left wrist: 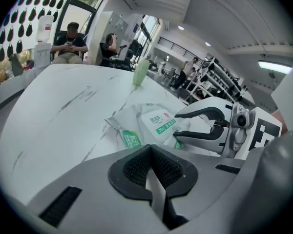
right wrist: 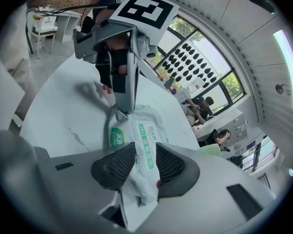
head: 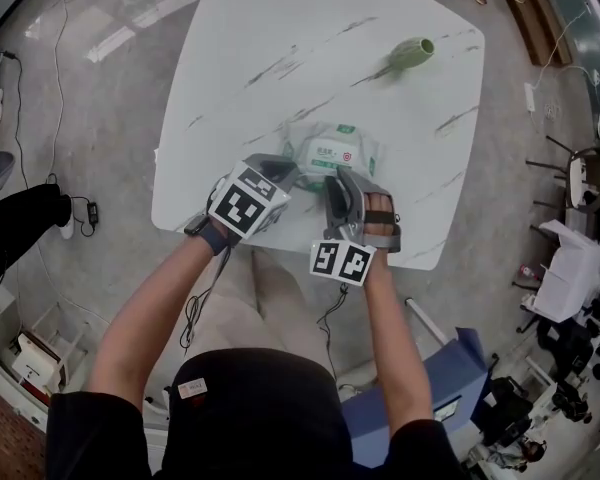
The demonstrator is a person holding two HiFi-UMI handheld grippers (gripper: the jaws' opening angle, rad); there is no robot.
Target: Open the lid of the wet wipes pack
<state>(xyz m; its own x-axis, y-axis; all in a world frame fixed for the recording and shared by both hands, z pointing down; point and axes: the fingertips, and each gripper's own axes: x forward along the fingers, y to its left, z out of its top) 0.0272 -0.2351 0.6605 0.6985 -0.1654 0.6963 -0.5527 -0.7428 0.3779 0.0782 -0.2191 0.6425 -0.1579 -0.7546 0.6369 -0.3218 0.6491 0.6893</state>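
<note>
White and green, the pack (head: 332,153) lies on the marble table (head: 310,48), near the edge closest to the person and between the two grippers. Its lid, the printed flap on top, looks flat and closed in every view, so the opening itself seems not yet begun. What is in hand appears to be steadying the pack.

The right gripper (right wrist: 145,155) is clamped on the pack's crumpled right end, with film bunched between both pads. The left gripper (left wrist: 151,152) has its jaws together at the pack's left end. A pale sliver shows between the pads, but whether it is the pack's seam I cannot tell.

Both bare forearms reach forward from the body and converge on the pack. The left gripper (head: 285,168) slants in from the left, the right gripper (head: 338,180) comes almost straight ahead, and both tilt down toward the tabletop. A green bottle (head: 410,55) lies well apart at the far side.
</note>
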